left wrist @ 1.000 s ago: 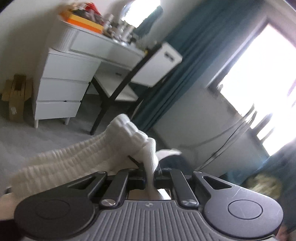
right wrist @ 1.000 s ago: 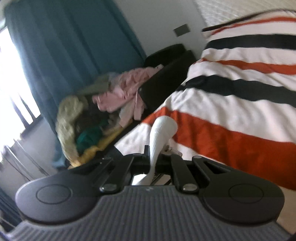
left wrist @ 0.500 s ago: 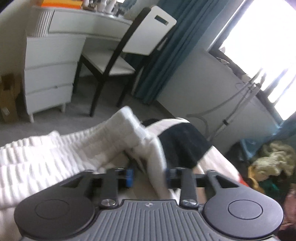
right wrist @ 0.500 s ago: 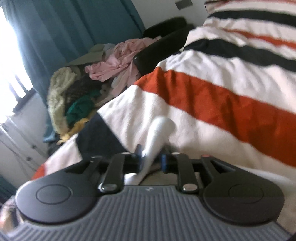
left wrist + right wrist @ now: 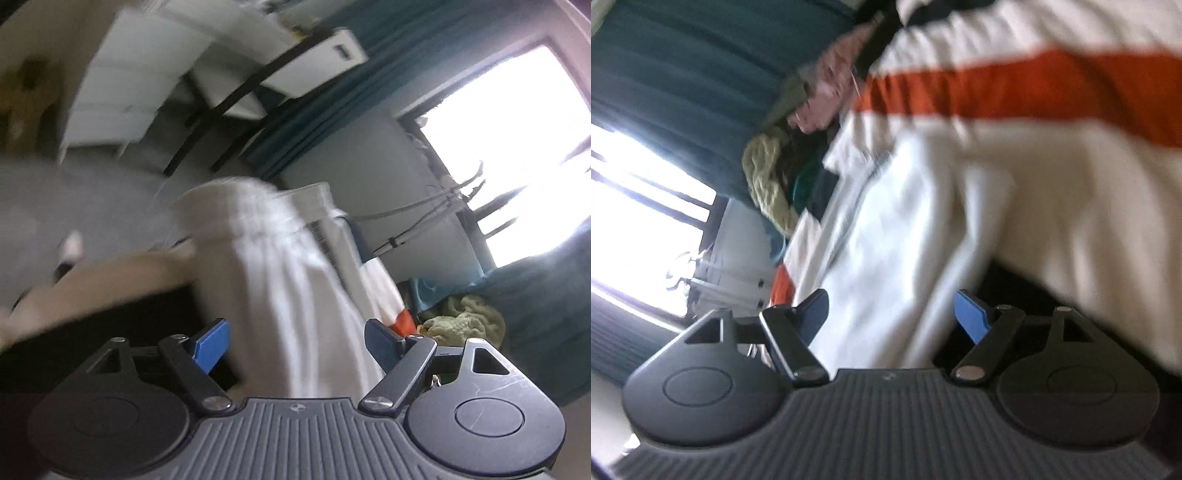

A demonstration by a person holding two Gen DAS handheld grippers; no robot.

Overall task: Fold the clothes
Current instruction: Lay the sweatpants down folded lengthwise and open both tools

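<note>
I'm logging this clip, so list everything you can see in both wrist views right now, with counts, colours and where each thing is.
white garment: one, white, lying between both grippers' fingers
bedcover: one, white with orange and dark stripes, under the garment
clothes pile: one heap, yellow-green, pink, green, beside the bed
curtains: teal, by the window
chair: one, white with black frame, at the desk
drawer unit: one, white, blurred
left gripper: black, blue pads, jaws opening
right gripper: same, jaws opening

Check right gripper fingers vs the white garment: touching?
Cannot tell. In the right wrist view the white garment lies between the opening right gripper, but blur hides whether cloth brushes the blue fingers; no clamping shows.
</note>
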